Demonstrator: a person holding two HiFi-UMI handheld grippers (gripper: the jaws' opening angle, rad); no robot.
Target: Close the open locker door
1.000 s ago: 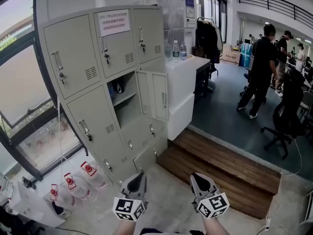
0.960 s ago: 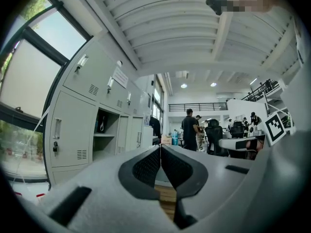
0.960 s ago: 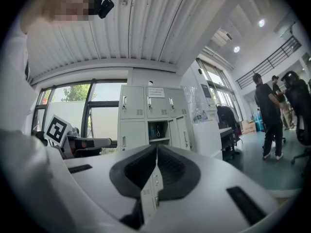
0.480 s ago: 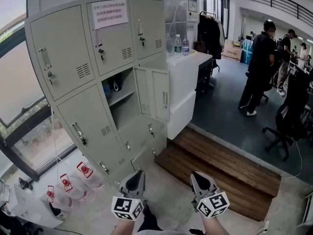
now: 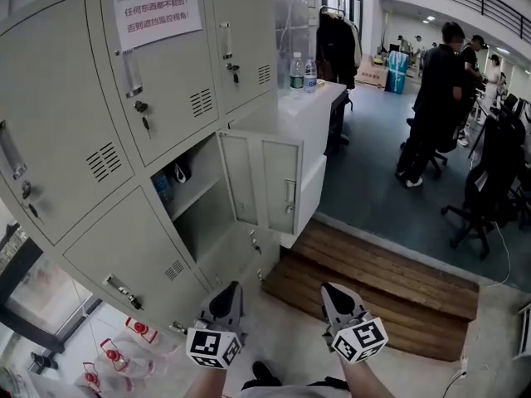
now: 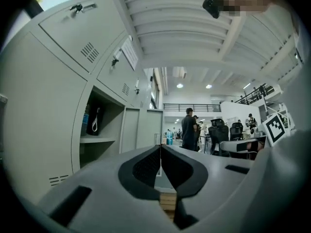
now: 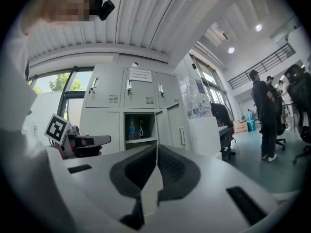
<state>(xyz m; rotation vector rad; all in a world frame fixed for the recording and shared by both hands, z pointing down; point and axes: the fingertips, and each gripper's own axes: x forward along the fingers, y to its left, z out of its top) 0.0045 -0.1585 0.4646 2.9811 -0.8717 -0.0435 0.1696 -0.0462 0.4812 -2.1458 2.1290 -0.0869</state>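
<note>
You are drawing nearer the open locker door point(image 5: 270, 181), left gripper point(image 5: 226, 298) and right gripper point(image 5: 336, 298) both pressed together, empty, not yet touching it.

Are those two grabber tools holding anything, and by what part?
Nothing is held. The left gripper and the right gripper both have jaws closed together, empty, and neither touches the open locker door.

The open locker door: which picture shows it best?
The head view. There the open locker door shows whole and large, swung out, with its handle plain to see. The left gripper view shows it smaller, low in the picture. The right gripper view shows it small too, beside the open compartment.
</note>
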